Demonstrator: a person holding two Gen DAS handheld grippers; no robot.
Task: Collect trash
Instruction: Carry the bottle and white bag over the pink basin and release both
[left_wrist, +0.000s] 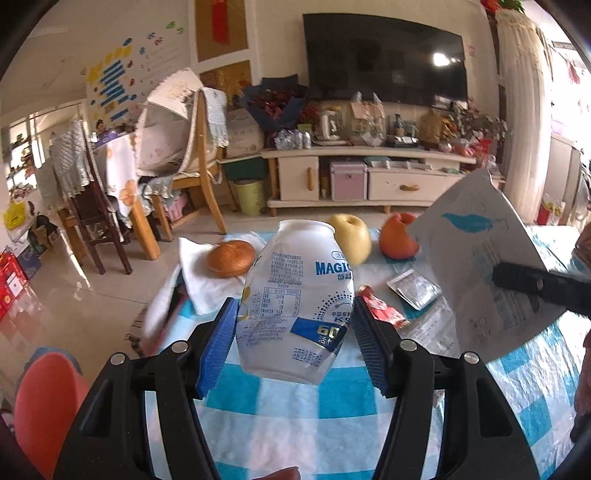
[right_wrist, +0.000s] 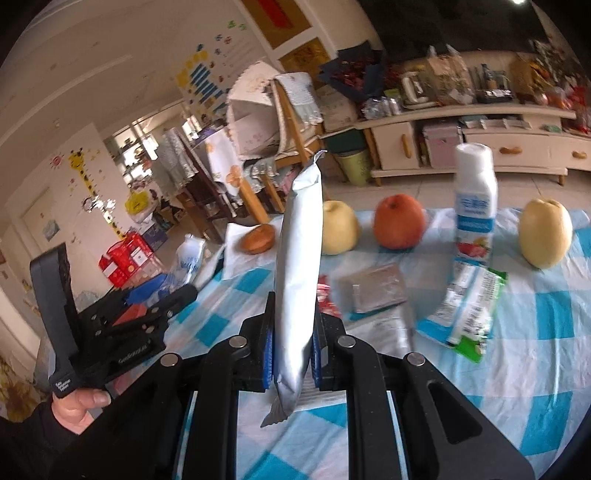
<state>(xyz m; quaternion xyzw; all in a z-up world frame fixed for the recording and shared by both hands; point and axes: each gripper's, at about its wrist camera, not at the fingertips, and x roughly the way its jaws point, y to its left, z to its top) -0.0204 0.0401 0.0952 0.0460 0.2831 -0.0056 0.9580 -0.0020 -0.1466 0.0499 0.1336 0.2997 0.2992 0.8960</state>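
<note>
My left gripper (left_wrist: 295, 332) is shut on a crushed white plastic drink bottle (left_wrist: 295, 299) with blue print and holds it above the blue-and-white checked tablecloth (left_wrist: 332, 406). My right gripper (right_wrist: 291, 350) is shut on a silver foil pouch (right_wrist: 297, 273) held upright; the same pouch shows in the left wrist view (left_wrist: 480, 266) as a white packet with a blue feather. On the table lie a silver foil sachet (right_wrist: 373, 291), a red wrapper (left_wrist: 380, 312) and a green-and-white wrapper (right_wrist: 469, 302). The left gripper with its bottle also shows in the right wrist view (right_wrist: 162, 291).
Two yellow apples (right_wrist: 338, 229) (right_wrist: 545, 232), an orange-red fruit (right_wrist: 399, 221), a bun (right_wrist: 258, 234) on a white napkin and an upright white drink bottle (right_wrist: 474, 199) stand at the far side. A red bin (left_wrist: 48, 398) is below left. Chairs and a TV cabinet lie beyond.
</note>
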